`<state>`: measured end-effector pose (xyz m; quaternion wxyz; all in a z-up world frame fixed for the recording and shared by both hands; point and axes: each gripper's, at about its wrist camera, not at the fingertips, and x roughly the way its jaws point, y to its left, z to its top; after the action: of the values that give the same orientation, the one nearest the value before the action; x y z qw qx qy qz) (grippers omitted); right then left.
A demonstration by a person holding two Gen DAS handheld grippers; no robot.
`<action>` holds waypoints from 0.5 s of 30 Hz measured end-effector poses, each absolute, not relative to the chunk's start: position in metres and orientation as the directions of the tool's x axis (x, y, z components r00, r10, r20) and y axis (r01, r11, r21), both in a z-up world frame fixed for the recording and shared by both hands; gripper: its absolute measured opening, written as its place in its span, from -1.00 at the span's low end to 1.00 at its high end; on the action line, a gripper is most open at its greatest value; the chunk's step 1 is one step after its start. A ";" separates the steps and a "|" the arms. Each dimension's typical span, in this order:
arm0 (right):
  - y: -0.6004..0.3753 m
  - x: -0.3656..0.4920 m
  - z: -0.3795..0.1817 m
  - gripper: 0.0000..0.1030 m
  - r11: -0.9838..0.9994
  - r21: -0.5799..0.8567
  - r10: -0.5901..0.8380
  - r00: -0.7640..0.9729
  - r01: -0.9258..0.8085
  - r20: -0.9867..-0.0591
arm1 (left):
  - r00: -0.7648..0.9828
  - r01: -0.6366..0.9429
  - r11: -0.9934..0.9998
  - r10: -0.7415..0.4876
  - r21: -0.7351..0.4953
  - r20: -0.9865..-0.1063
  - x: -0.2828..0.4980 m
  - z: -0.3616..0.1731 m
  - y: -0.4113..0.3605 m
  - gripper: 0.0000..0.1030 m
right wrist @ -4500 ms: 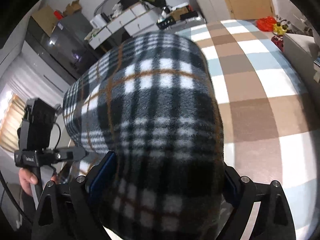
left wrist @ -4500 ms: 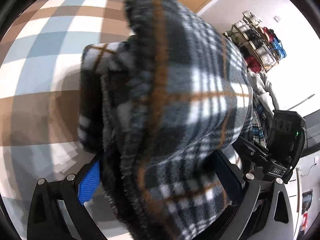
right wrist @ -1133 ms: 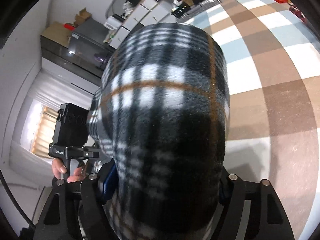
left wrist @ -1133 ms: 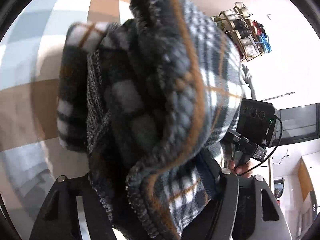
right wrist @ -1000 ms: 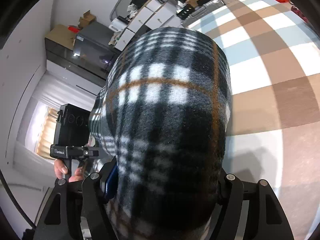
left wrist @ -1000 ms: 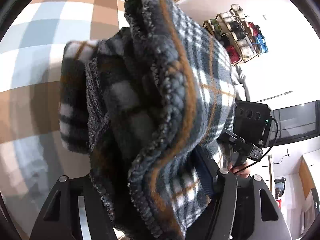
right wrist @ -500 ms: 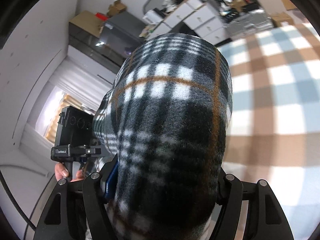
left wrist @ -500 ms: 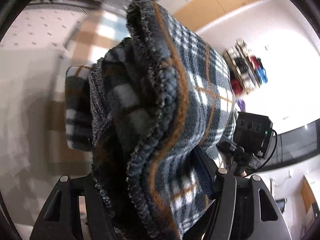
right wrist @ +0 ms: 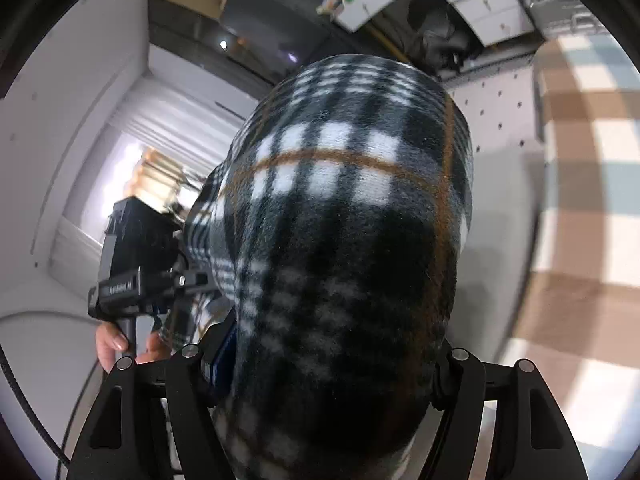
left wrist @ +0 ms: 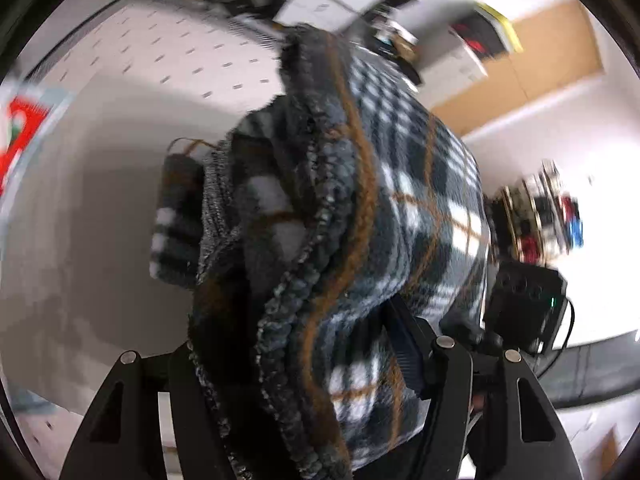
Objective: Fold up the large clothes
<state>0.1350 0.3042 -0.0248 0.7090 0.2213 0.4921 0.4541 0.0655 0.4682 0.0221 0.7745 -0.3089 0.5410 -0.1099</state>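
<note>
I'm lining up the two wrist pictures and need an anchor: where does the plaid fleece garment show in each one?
Left wrist view: the plaid fleece garment fills the centre, bunched in thick folds between the left gripper fingers.
Right wrist view: it fills the centre as a smooth rounded bundle, clamped in the right gripper.
Shared landmark: the white perforated panel, upper left in the left view, right of the garment in the right view.

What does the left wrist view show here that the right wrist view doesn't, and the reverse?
Only the left wrist view shows the garment's bunched edge and a red item at far left. Only the right wrist view shows the checked brown and blue cover and the hand gripping the other tool. Both show the plaid fleece garment clamped in a hand-held gripper.
</note>
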 end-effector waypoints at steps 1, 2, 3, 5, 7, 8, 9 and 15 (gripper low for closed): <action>0.318 0.133 -0.034 0.38 0.504 0.752 0.851 0.091 -0.424 -0.518 | 0.392 -0.189 0.775 -0.503 -0.603 -0.770 0.065 0.009 0.477 0.14; 0.333 0.129 -0.045 0.39 0.520 0.742 0.836 0.076 -0.423 -0.543 | 0.400 -0.222 0.758 -0.503 -0.614 -0.766 0.062 -0.007 0.489 0.14; 0.342 0.127 -0.052 0.40 0.533 0.730 0.825 0.071 -0.427 -0.561 | 0.411 -0.244 0.742 -0.504 -0.624 -0.760 0.059 -0.028 0.500 0.14; 0.359 0.114 -0.062 0.49 0.579 0.656 0.779 0.091 -0.484 -0.620 | 0.431 -0.236 0.700 -0.546 -0.674 -0.719 0.053 -0.051 0.511 0.15; 0.361 0.103 -0.055 0.49 0.593 0.584 0.756 0.132 -0.555 -0.642 | 0.466 -0.218 0.647 -0.588 -0.730 -0.661 0.048 -0.060 0.520 0.16; 0.358 0.104 -0.055 0.50 0.590 0.584 0.750 0.110 -0.557 -0.653 | 0.478 -0.216 0.637 -0.591 -0.740 -0.649 0.044 -0.062 0.521 0.16; 0.355 0.106 -0.056 0.50 0.588 0.592 0.748 0.093 -0.551 -0.657 | 0.490 -0.207 0.648 -0.580 -0.733 -0.651 0.040 -0.059 0.522 0.16; 0.324 0.111 -0.045 0.50 0.605 0.537 0.700 0.070 -0.588 -0.711 | 0.634 -0.186 0.729 -0.423 -0.659 -0.647 -0.002 -0.007 0.531 0.17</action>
<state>0.1106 0.3241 -0.0452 0.7295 0.0538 0.5200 0.4411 -0.0017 0.5309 -0.0074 0.8287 -0.3609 0.4218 -0.0717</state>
